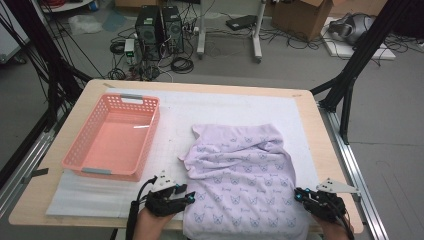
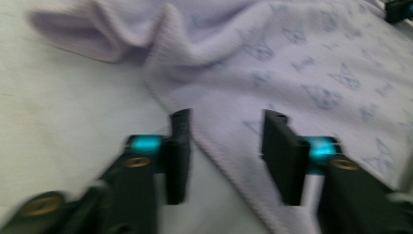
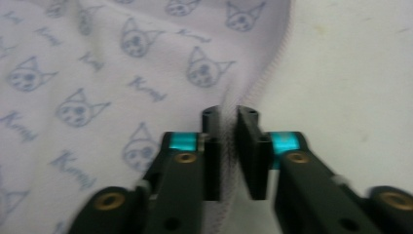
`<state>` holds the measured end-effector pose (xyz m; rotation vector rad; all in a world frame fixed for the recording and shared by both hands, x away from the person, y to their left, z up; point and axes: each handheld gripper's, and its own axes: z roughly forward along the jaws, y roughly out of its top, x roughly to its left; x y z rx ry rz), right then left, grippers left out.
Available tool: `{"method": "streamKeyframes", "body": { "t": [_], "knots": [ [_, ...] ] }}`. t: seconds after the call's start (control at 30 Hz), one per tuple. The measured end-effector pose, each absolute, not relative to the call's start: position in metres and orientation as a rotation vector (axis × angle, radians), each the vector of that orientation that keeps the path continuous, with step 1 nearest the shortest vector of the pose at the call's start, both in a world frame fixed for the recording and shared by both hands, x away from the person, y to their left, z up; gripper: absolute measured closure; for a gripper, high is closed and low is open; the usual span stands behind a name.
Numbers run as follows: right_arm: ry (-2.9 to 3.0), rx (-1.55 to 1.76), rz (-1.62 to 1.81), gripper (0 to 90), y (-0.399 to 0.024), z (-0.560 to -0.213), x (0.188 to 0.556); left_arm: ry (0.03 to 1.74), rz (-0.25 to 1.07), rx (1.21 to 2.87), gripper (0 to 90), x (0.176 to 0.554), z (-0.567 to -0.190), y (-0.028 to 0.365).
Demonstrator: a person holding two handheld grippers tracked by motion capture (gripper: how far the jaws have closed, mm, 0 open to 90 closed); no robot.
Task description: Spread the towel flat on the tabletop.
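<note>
A soft lilac knit cloth (image 1: 240, 175), matt and faintly ribbed, printed with blue cat faces and finished with a stitched hem, lies rumpled on a matt white, slightly textured mat (image 1: 235, 107). The mat covers a table (image 1: 310, 130) of pale, smooth wood with a rounded edge. Beside it sits a basket (image 1: 80, 147) of salmon-pink perforated plastic, mildly glossy, with grey plastic grips at both ends. The left gripper (image 2: 226, 141) and right gripper (image 3: 229, 146) are of matt black plastic with brass-coloured screws, glossy teal inserts and flat, smooth black fingers (image 2: 280, 151). Grey metal rails (image 1: 357, 172) edge the table.
</note>
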<state>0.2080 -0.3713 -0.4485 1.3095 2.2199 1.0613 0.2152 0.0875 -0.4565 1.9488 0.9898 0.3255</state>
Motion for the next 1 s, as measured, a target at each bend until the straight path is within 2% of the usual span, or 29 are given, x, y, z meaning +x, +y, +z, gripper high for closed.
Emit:
{"method": "streamKeyframes", "body": {
  "t": [0.03, 0.1, 0.5, 0.53, 0.57, 0.63, 0.67, 0.73, 0.8, 1.0],
  "knots": [
    [2.221, 1.299, 1.056, 84.5, -0.37, -0.448, 0.206, 0.976, 0.38, 1.972, 69.8, 0.212, -0.456, 0.086],
    [2.227, 1.3, 1.064, 85.1, -0.371, -0.448, 0.202, 1.011, 0.335, 1.951, 85.3, 0.211, -0.456, 0.089],
    [2.311, 1.24, 1.124, 86.2, -0.376, -0.442, 0.167, 1.063, 0.306, 1.909, 86.7, 0.157, -0.456, 0.125],
    [2.323, 1.237, 1.121, 85.9, -0.375, -0.441, 0.165, 1.049, 0.314, 1.902, 85.9, 0.155, -0.458, 0.126],
    [2.326, 1.242, 1.124, 83.3, -0.374, -0.441, 0.164, 1.044, 0.334, 1.885, 81.4, 0.154, -0.459, 0.126],
    [2.288, 1.275, 1.13, 67.8, -0.374, -0.439, 0.164, 1.062, 0.334, 1.852, 61.5, 0.16, -0.459, 0.127],
    [2.258, 1.297, 1.152, 65.4, -0.374, -0.438, 0.165, 1.069, 0.334, 1.836, 56.4, 0.164, -0.458, 0.128],
    [2.206, 1.312, 1.169, 60.7, -0.375, -0.435, 0.168, 1.071, 0.329, 1.802, 52.9, 0.173, -0.455, 0.128],
    [2.171, 1.318, 1.174, 60.5, -0.375, -0.434, 0.172, 1.066, 0.305, 1.776, 49.4, 0.182, -0.453, 0.127],
    [2.144, 1.33, 1.141, 60.5, -0.37, -0.438, 0.195, 1.042, 0.288, 1.802, 46.7, 0.204, -0.455, 0.123]
  ]
}}
